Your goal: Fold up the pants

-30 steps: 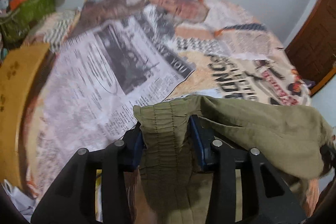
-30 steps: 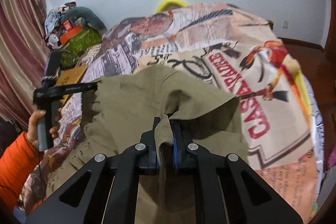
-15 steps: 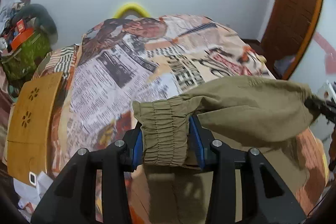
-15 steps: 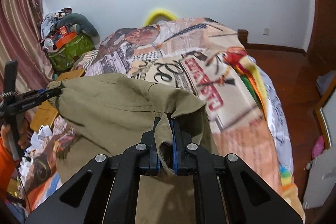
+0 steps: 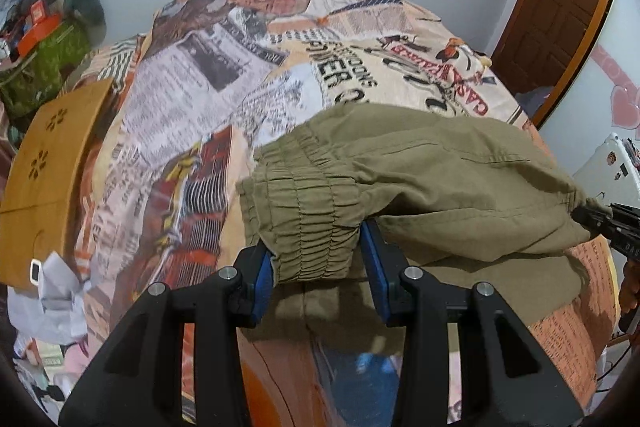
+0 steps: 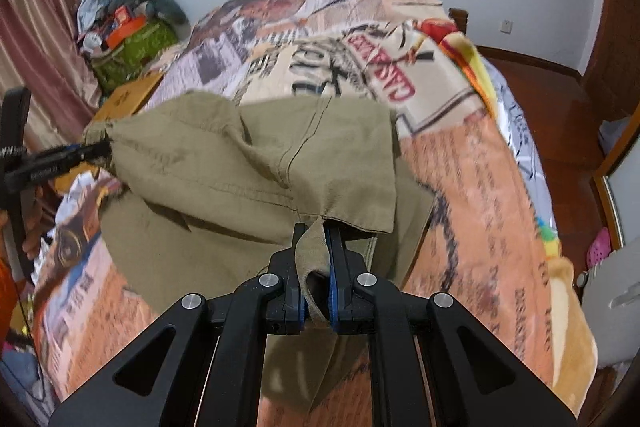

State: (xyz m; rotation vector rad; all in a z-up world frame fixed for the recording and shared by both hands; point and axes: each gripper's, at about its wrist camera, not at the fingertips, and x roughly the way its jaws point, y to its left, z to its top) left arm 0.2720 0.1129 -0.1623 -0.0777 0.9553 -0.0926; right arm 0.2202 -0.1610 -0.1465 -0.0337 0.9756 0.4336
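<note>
The olive-green pants (image 5: 424, 179) hang stretched out over the near end of the bed (image 5: 224, 75). Their gathered elastic waistband (image 5: 308, 227) is bunched at one end, a plain stitched edge (image 6: 320, 163) is at the other, and the loose lower cloth drapes down onto the bedspread.

The pants (image 5: 420, 179) hide the bedspread (image 5: 224, 75) beneath; lower legs run off-frame.

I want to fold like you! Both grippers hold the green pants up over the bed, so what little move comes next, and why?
Probably lower both together onto the bedspread. The left gripper and right gripper hold the olive pants stretched between them, ready to lie flat.
</note>
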